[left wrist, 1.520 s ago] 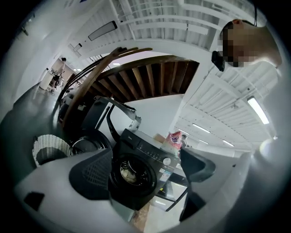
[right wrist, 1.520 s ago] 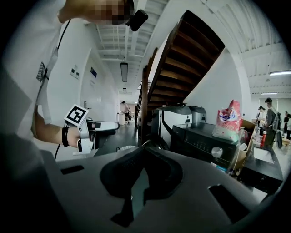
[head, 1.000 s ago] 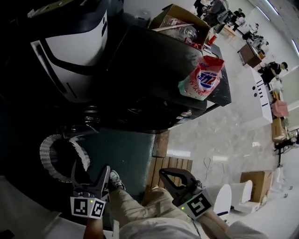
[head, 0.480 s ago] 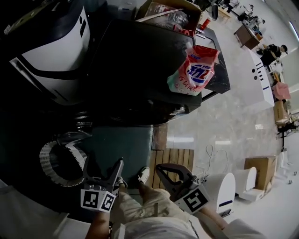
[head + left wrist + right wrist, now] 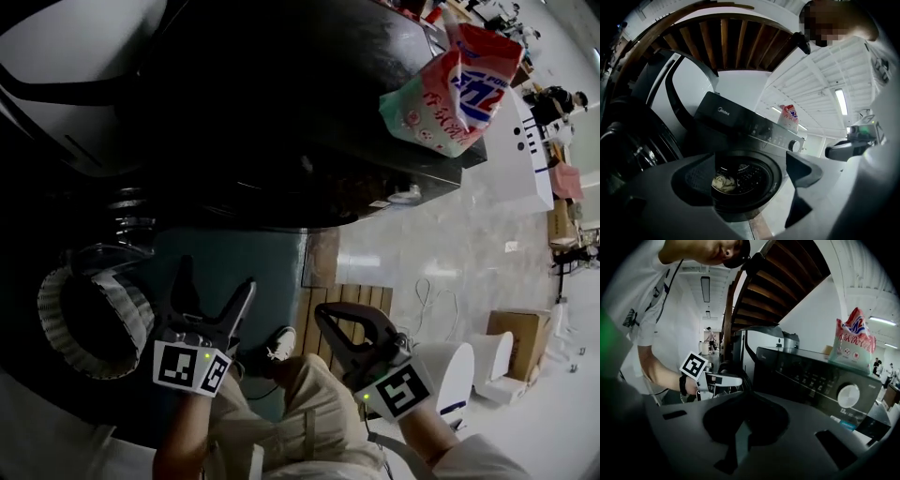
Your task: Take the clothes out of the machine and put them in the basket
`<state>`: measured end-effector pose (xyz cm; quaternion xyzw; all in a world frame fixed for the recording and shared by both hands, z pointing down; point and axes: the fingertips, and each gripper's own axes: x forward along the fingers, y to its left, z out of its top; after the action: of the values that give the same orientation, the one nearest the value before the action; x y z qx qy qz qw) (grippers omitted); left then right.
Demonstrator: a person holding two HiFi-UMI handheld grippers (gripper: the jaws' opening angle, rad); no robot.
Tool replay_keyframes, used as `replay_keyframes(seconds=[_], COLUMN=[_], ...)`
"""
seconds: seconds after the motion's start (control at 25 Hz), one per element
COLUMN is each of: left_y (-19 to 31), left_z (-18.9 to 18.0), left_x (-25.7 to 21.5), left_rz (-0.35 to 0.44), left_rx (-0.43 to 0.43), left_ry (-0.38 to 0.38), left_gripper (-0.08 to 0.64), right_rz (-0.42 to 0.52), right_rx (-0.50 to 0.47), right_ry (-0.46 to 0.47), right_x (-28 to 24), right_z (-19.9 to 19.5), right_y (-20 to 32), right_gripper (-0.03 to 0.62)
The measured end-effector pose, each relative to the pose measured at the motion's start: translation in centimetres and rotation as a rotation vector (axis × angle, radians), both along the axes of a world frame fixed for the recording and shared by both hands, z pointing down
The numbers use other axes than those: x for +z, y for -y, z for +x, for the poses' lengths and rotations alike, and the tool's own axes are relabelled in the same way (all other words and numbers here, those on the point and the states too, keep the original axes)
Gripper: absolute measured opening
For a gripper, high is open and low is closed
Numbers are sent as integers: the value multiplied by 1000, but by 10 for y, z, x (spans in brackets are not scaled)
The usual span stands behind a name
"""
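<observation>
Tiled floor (image 5: 422, 253), with a dark washing machine (image 5: 754, 133) standing on it. A pale garment (image 5: 724, 183) lies inside the drum. The white basket (image 5: 89, 323) stands near the left gripper (image 5: 216, 281), whose jaws are spread and empty. The right gripper (image 5: 330, 319) has its jaws closed together, holding nothing.

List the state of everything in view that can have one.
Washing machine: door open, drum exposed.
Cloth: lying inside the drum, not gripped.
Basket: upright on the floor; inside too dark to judge.
Detergent bag: standing on top of the machine.
Left gripper: jaws apart, empty.
Right gripper: jaws together, empty.
</observation>
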<state>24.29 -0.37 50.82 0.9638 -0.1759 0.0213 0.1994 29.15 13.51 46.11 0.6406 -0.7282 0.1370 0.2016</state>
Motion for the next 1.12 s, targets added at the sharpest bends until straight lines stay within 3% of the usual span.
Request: replay_keyframes(seconds=[0.16,0.48,0.64,0.8,0.96,1.12], left_y=[6,33,45,49,57,67], left_z=[7,36,69,118,156,184], left_x=[47,165,202,232,249,272], left_rz=[60,15,9,71,60,93], left_rx=[-4,-10,32,104,129,148], left_ry=[-40,-75,-98,-96,-141,-131], left_gripper=[459,459,459,459,459,459], right_rz=[80,117,177,229,297,356], right_rx=[14,6,17,32,56,67], right_ry=[1,-75,-99,-86,-74,-95], right_x=[50,145,181,220,249,274], right_z=[2,21,31,37,49,56], right_y=[16,40,57,68,75,78], right_gripper=[12,12,12,12,12,12])
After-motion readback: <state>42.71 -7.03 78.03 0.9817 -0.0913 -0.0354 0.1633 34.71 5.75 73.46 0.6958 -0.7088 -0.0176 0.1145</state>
